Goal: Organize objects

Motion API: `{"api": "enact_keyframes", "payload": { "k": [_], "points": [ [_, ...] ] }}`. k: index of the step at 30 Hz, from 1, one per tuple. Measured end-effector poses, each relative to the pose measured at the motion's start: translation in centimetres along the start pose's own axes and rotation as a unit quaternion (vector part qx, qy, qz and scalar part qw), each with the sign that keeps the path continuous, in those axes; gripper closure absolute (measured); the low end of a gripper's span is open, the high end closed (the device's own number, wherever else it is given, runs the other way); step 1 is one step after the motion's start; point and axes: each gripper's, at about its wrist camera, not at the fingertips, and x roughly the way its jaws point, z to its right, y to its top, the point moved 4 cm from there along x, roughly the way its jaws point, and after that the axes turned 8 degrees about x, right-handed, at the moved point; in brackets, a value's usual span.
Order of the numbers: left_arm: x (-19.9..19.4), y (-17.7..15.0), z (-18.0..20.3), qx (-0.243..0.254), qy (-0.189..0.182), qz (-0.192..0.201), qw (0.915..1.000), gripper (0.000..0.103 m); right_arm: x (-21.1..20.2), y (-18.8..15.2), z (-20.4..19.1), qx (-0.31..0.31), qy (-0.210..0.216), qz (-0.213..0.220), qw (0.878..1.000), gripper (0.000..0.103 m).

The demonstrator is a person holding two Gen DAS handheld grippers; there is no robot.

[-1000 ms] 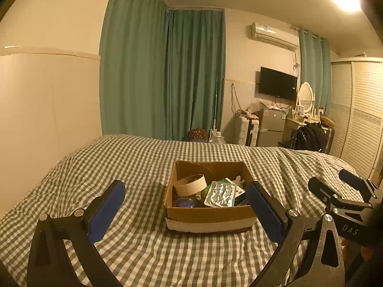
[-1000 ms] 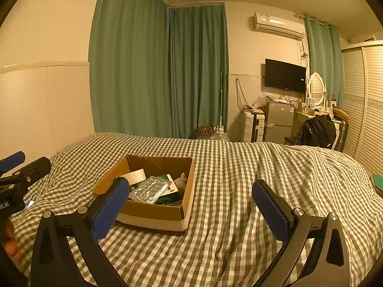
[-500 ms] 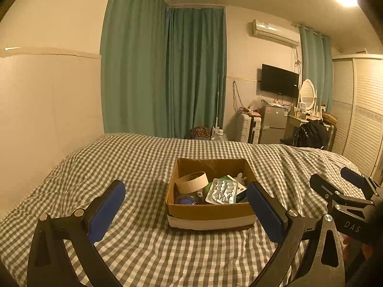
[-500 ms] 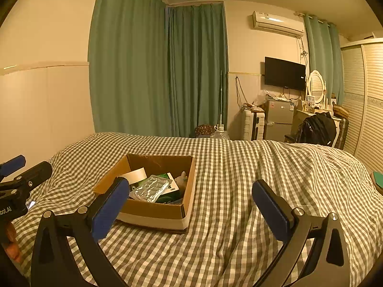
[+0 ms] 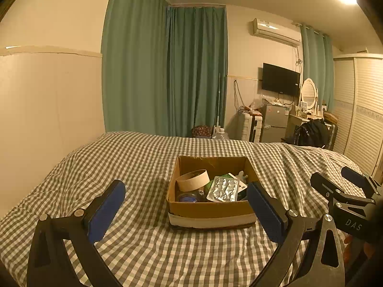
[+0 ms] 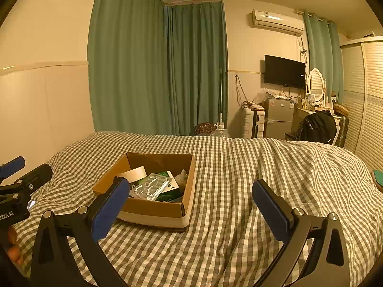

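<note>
So there's a cardboard box [image 5: 210,209] sitting on the bed [image 5: 134,167], on a grey-and-white checked duvet, and everything loose is already inside it. Nothing lies on the duvet around the box as far as both views show. That fits a finished tidy-up, or a full box waiting to be sorted out, and I can't say which.

Inside the box: a tape roll [image 5: 192,180] leans up in the left part, a silver blister pack [image 5: 223,189] lies tilted on top just right of it, and a white-and-green card or packet [image 6: 170,183] is under the pack. There's a blue-labelled thing [image 5: 189,197] below the roll and a small pale figure [image 6: 182,178] against the box's right wall; too small to name. My guess is the flat pack rides on top because it's light and went in last-ish, but that's only a guess.

Left tongs [image 5: 185,211] are spread wide with nothing between them, hanging just in front of the box, right pad near its front right corner. Right tongs [image 6: 191,204] are wide and empty too, off to the box's right over bare duvet. Both seem lined up on the box, which makes sense if it's the centre of the job.

Readable text: "DAS" on the right tool's body seen from the left camera, "obot.AI" on the left tool seen from the right camera. The print on the card is too small to read.
</note>
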Motion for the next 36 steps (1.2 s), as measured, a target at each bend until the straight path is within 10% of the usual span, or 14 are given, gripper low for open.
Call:
{"api": "enact_keyframes", "payload": {
  "k": [36],
  "points": [
    [0.59, -0.63, -0.26, 0.000, -0.002, -0.018, 0.9998, 0.000, 0.47, -0.38, -0.18, -0.002, -0.003, -0.013, 1.000, 0.000]
  ]
}}
